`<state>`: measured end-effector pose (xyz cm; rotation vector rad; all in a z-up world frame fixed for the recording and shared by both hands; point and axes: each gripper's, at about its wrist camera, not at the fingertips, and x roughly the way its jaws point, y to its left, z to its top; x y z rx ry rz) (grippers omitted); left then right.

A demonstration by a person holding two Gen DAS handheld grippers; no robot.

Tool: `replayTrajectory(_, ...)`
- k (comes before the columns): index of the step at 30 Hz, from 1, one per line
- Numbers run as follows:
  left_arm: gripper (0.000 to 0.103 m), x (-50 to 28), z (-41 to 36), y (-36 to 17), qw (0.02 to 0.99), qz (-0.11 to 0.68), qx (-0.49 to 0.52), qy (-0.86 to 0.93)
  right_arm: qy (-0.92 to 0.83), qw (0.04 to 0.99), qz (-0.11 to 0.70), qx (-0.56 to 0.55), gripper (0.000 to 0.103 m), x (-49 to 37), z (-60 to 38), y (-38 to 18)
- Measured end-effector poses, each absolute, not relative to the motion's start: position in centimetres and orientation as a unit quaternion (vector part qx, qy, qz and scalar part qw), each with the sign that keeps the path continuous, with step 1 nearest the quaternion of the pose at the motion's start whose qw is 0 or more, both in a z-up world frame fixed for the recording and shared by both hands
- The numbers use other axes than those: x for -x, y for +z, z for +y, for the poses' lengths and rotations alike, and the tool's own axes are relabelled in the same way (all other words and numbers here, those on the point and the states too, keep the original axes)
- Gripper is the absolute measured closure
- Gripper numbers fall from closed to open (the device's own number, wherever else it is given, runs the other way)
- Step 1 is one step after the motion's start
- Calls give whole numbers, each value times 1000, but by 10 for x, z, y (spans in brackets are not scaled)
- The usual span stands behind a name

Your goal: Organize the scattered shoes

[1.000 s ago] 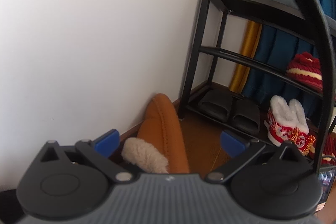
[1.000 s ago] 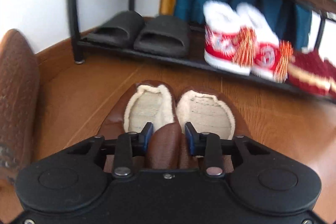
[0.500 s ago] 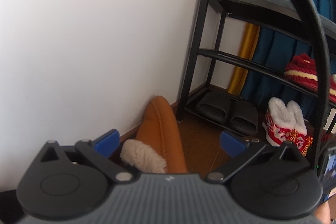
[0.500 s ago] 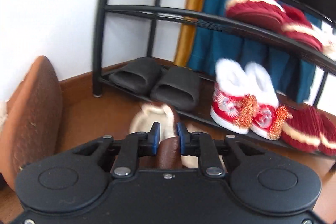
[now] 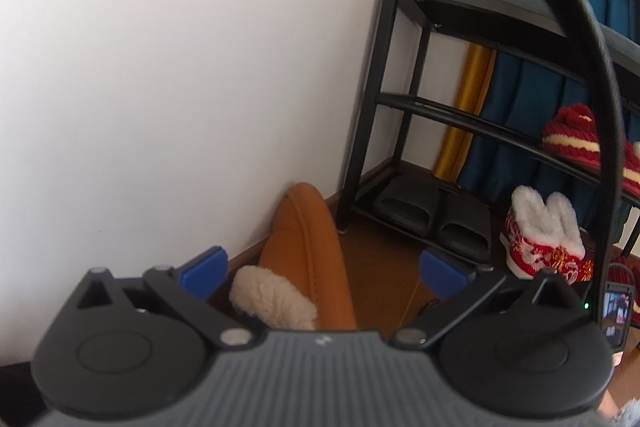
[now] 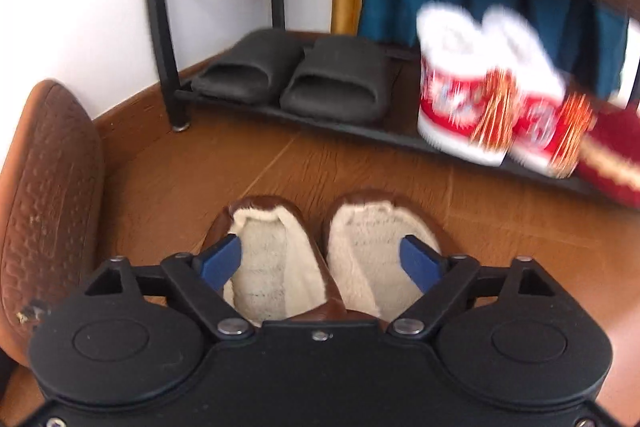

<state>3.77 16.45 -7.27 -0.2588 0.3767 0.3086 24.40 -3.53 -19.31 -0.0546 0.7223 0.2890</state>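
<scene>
Jaws: R gripper [image 6: 320, 259] just popped wide, holding nothing, pads apart over brown slippers [image 6: 320, 255] on floor [image 6: 360, 163] before rack [image 6: 160, 27] | L gripper [image 5: 322, 269] wide, empty, by orange boot [image 5: 308, 247] | risk: R backing out could clip a heel n split the pair imo

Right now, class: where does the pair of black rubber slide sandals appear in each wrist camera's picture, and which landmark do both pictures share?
Left wrist view: the black rubber slide sandals sit right of centre, on the bottom shelf.
Right wrist view: the sandals sit upper centre, same shelf.
Shared landmark: the black metal shoe rack holding them.
</scene>
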Motion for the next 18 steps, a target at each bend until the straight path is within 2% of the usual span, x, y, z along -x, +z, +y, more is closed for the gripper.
replayTrajectory(2,0,-39,165,-74,961,190,129,152,155,916,368,26,25,-253,-39,-201)
replayTrajectory(5,0,-41,164,-75,961,194,123,154,156,903,387,99,24,-250,-28,-203)
replayTrajectory(6,0,-41,164,-75,961,194,123,154,150,902,395,93,22,-246,-30,-203)
replayTrajectory(10,0,-41,164,-75,960,194,131,151,155,896,400,111,30,-238,-31,-202)
replayTrajectory(11,0,-41,163,-75,961,193,130,150,155,898,395,114,43,-238,-29,-202)
replayTrajectory(12,0,-41,162,-75,962,193,126,150,159,900,385,129,66,-237,-24,-200)
replayTrajectory(14,0,-41,160,-75,963,191,115,150,159,902,375,146,74,-239,-17,-198)
replayTrajectory(18,0,-42,163,-74,963,187,114,154,175,902,352,181,77,-239,-10,-192)
